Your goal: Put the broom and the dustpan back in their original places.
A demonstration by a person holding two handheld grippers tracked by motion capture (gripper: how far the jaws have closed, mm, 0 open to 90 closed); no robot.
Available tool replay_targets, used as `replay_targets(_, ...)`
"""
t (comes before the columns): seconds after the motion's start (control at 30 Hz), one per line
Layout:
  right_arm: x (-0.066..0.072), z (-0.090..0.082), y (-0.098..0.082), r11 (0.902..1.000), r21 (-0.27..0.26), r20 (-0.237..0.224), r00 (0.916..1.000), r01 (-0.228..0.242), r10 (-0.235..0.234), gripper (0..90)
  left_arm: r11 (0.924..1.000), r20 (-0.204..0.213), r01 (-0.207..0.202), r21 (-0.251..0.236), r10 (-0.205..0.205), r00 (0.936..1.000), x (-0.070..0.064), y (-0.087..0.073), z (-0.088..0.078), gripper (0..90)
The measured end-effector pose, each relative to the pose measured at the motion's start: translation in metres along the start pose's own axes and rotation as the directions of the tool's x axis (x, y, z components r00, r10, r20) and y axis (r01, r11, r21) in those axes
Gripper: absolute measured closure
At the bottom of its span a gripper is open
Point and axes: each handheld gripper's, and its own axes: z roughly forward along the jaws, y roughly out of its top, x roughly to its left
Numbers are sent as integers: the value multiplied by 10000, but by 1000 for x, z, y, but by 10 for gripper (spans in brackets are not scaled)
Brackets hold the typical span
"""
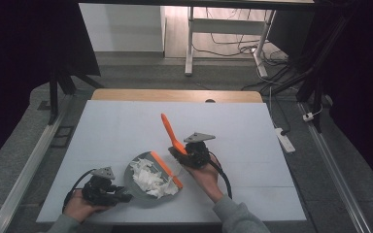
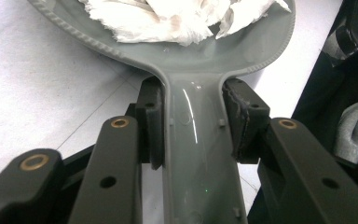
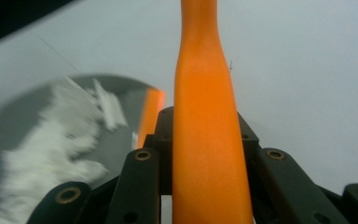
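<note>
White table [image 1: 126,126], two tongs clamped: left [image 2: 193,121] on one dustpan [image 2: 196,60], right [image 3: 205,140] on one brush [image 3: 205,116]

A big white table [image 1: 126,126] sits in the middle of the frame, with a strip of wood [image 1: 175,95] along its far edge. The floor [image 1: 141,73] is grey. At the top stands a white frame with legs [image 1: 190,43], and black cables [image 1: 233,48] lie near it. A white power strip [image 1: 285,139] lies at the right. Both sides are dark.
</note>
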Motion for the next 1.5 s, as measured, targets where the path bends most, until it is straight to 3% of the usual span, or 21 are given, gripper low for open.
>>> replay_targets(0.1,-2,10,-8,9989,471,214,9998,0,-10,709,10000,4,0,3,0,10000,0,0,0,616)
replay_targets(0.2,5,13,-9,9988,490,30,10000,43,-45,709,10000,29,6,-1,-6,10000,-1,1,1,616)
replay_targets(0.37,34,19,-8,9978,477,-752,9963,456,-420,709,10000,57,7,10,-7,10000,-1,2,3,617)
replay_targets(0.47,52,15,-1,9987,294,-1757,9838,425,-367,709,10000,52,4,4,-4,10000,-1,2,3,616)
replay_targets(0.6,68,2,11,9959,-287,-2182,9717,863,-905,709,10000,97,1,31,-2,10000,-1,1,3,616)
replay_targets(0.73,57,-15,21,9952,-784,-2065,9757,581,-733,709,10000,67,-5,16,5,10000,-1,1,3,616)
replay_targets(0.93,34,-25,24,9948,-1011,-1666,9855,141,-309,709,10000,74,13,-29,-13,10000,-1,1,3,616)
replay_targets(1.5,8,-46,24,9893,-1453,-1283,9917,-129,-59,709,9982,-89,174,-576,-179,9998,1,1,-2,617)
